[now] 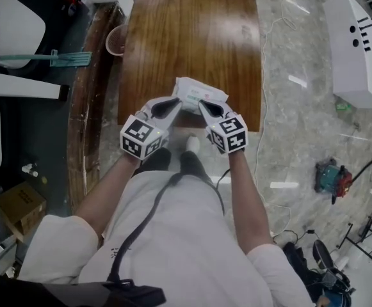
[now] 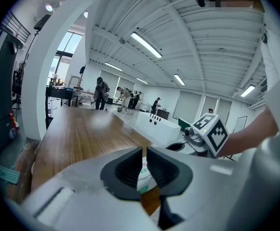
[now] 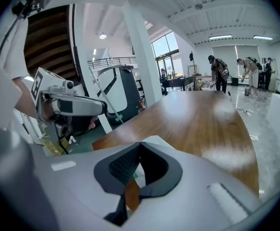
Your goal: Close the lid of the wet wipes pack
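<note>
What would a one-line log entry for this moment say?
wet wipes pack: near table edge | left hand-held gripper: shut on pack | right hand-held gripper: shut, beside pack

Wooden table [image 1: 192,43]; wipes pack [image 1: 200,94] at edge

The white wet wipes pack [image 1: 200,95] with green print is at the wooden table's [image 1: 192,31] near edge.

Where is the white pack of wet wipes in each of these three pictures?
Head view: the white wet wipes pack is mid-frame, at the near edge of the brown wooden table.
Left gripper view: a sliver low at centre, seen between the jaws.
Right gripper view: a sliver low at centre, under the jaw tips.
Shared landmark: the table top, in all three.
</note>
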{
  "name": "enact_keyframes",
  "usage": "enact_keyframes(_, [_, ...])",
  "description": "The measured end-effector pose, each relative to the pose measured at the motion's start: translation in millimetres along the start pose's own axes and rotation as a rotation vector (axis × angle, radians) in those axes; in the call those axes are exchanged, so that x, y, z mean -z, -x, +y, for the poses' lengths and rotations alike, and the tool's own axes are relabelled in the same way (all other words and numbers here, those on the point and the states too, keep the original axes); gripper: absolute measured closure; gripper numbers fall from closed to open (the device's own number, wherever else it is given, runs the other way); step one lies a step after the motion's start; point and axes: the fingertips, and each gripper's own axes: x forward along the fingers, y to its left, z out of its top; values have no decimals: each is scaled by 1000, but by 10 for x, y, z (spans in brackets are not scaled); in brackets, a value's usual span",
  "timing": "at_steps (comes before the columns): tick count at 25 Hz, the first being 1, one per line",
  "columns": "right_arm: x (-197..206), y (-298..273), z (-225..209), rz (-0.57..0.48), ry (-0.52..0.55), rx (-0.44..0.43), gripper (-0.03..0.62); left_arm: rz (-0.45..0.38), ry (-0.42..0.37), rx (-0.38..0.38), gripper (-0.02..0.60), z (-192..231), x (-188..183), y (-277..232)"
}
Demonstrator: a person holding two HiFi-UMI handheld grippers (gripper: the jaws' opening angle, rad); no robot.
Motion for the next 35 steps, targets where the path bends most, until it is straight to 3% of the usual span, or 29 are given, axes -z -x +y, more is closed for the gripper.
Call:
enact_keyframes(8, [-390,314,165,-169,-27,63,585,-41,-10,-16,549,5,-219,149])
enact_keyframes(21, [-1042,882,399,-357,61,151,586,-163,-103,-21,566,-30,-842,456])
enact_keyframes(35, [-1407,1364,477,-469,65,210,586,-250,-151,-46,577,-39,-1307,742])
